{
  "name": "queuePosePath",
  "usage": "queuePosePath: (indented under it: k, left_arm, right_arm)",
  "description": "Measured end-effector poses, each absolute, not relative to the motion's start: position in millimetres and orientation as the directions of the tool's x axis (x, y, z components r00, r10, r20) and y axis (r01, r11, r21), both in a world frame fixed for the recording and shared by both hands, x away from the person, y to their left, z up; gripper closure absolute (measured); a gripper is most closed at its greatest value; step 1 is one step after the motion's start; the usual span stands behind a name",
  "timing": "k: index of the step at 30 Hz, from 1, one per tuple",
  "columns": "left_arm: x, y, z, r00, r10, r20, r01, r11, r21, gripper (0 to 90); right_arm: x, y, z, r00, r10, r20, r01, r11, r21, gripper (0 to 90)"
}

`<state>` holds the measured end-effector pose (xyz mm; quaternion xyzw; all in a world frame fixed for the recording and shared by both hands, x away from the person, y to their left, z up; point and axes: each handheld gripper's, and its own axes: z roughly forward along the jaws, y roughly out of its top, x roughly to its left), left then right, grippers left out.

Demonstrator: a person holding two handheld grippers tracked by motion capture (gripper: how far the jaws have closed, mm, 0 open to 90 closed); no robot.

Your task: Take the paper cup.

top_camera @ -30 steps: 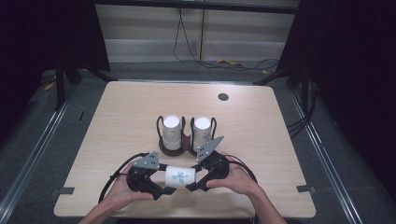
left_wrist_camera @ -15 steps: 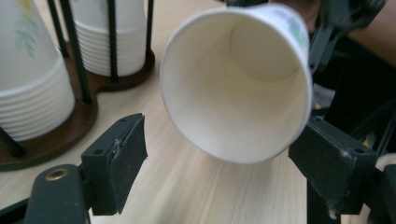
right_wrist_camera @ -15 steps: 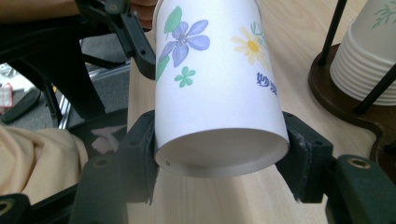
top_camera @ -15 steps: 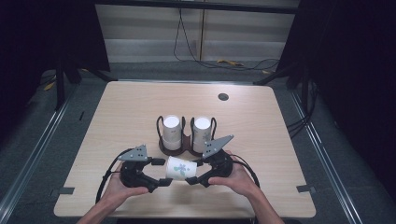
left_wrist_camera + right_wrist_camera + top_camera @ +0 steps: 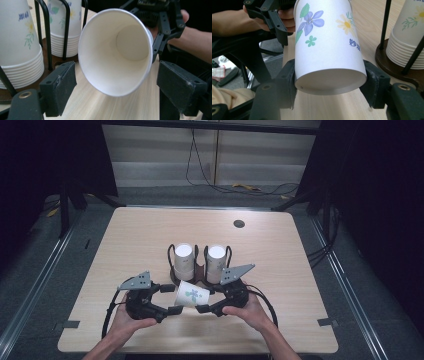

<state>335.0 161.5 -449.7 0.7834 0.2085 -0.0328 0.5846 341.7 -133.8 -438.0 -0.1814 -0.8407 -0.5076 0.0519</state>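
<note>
we are clamping the base of the flowered paper cup (image 5: 329, 53) in our right gripper (image 5: 209, 306), holding it sideways above the table (image 5: 300, 250) before the cup rack (image 5: 200, 276), while our left gripper (image 5: 117, 85) is gaping wide around its rim, not touching.

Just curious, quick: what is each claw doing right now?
Left claw: open around the rim of the flowered white paper cup.
Right claw: closed on the cup's base.

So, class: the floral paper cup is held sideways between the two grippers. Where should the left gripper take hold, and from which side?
Take the paper cup at its open rim, coming in from the mouth end. The right gripper already clamps the base, and the left gripper's open fingers flank the rim.
</note>
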Motion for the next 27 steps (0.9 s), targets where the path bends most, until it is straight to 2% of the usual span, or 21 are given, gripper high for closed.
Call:
queuePosePath:
  k: [4, 27]
  left_arm:
    - [334, 162, -447, 0.907, 0.301, -0.296, 0.365, -0.209, 0.907, 15.8]
    - [332, 159, -445, 0.915, 0.278, -0.291, 0.348, -0.184, 0.919, 18.2]
  right_arm:
    - [340, -133, -438, -0.925, 0.275, 0.263, 0.358, 0.395, 0.846, 38.2]
    - [335, -121, -441, -0.940, 0.221, 0.261, 0.329, 0.379, 0.865, 38.2]
